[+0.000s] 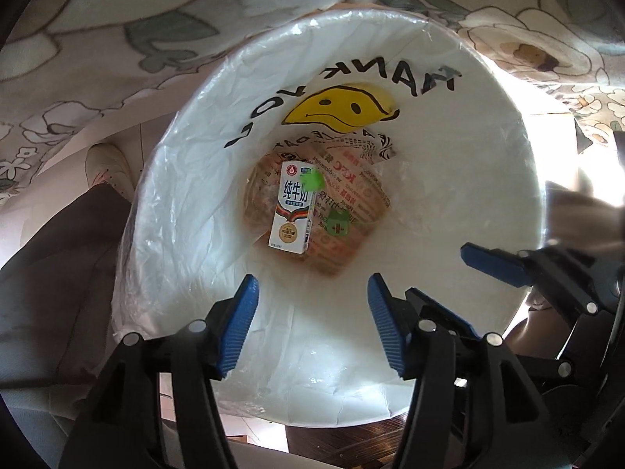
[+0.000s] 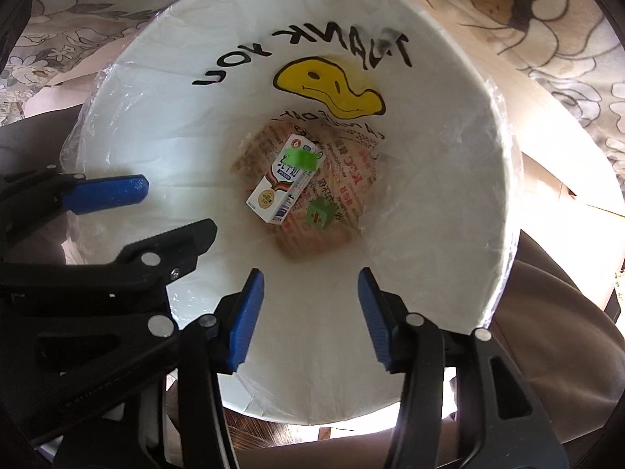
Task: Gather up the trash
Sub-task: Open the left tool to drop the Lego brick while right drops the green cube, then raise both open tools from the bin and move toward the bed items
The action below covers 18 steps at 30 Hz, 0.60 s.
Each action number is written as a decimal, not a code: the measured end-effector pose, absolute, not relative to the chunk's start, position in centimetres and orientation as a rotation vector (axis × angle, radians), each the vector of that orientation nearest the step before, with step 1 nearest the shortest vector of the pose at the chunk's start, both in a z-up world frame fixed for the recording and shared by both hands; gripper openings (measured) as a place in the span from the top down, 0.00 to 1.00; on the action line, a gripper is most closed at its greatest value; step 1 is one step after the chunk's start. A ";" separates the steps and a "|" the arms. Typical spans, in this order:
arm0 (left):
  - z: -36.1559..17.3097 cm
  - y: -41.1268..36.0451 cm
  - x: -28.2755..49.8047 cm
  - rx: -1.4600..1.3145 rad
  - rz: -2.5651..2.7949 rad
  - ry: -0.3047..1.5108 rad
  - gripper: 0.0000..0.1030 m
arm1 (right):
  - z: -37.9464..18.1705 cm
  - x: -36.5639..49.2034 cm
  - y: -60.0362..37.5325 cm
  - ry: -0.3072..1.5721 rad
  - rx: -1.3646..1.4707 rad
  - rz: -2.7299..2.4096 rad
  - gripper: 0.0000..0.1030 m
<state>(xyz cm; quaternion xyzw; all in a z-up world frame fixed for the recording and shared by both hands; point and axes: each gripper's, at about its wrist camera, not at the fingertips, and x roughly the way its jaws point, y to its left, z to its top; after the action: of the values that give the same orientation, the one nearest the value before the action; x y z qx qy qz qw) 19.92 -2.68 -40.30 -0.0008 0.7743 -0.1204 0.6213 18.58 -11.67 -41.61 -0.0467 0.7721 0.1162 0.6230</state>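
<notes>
A round bin (image 1: 187,179) (image 2: 168,125) lined with a white bag printed with a yellow smiley lies below both grippers. At its bottom a white milk carton (image 1: 291,211) (image 2: 279,193) rests on a printed paper wrapper (image 1: 351,199) (image 2: 347,191). A small green piece (image 1: 338,224) (image 2: 321,214) lies on the wrapper. A blurred green scrap (image 1: 312,181) (image 2: 300,158) shows over the carton's top. My left gripper (image 1: 312,293) hangs open over the bin mouth, nothing between its blue pads. My right gripper (image 2: 310,285) is open and empty beside it.
Floral fabric (image 1: 117,39) (image 2: 547,39) surrounds the bin's far side. A pale shoe (image 1: 109,164) stands on the floor at the left, by brown cloth (image 1: 58,258) (image 2: 554,312). Dark wood flooring (image 1: 351,439) shows under the bin's near edge.
</notes>
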 end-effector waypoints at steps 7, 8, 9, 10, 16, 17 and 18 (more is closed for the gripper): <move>-39.5 -2.6 19.8 0.001 -0.266 1.766 0.41 | -40.6 18.3 -11.5 1.743 -0.126 0.275 0.50; -39.3 -2.5 19.7 0.001 -0.265 1.763 0.41 | -40.4 18.2 -11.4 1.738 -0.130 0.275 0.50; -39.1 -2.5 19.7 0.003 -0.263 1.761 0.41 | -39.6 18.2 -11.4 1.734 -0.134 0.275 0.50; -38.9 -2.5 19.6 0.007 -0.260 1.757 0.41 | -39.4 18.2 -11.4 1.730 -0.137 0.276 0.50; -37.0 -2.5 19.1 0.042 -0.258 1.714 0.41 | -38.0 17.6 -11.7 1.696 -0.151 0.271 0.50; -36.5 -2.5 19.0 0.045 -0.258 1.706 0.41 | -37.6 17.5 -11.8 1.688 -0.151 0.270 0.50; -36.3 -2.6 18.8 0.046 -0.260 1.698 0.41 | -37.2 17.4 -12.0 1.679 -0.150 0.270 0.50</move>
<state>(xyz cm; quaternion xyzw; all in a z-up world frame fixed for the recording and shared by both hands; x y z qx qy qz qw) 18.83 -2.58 -36.32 0.0203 0.7482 -0.1145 0.6532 17.36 -12.03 -37.24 -0.0660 0.7412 0.1191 0.6573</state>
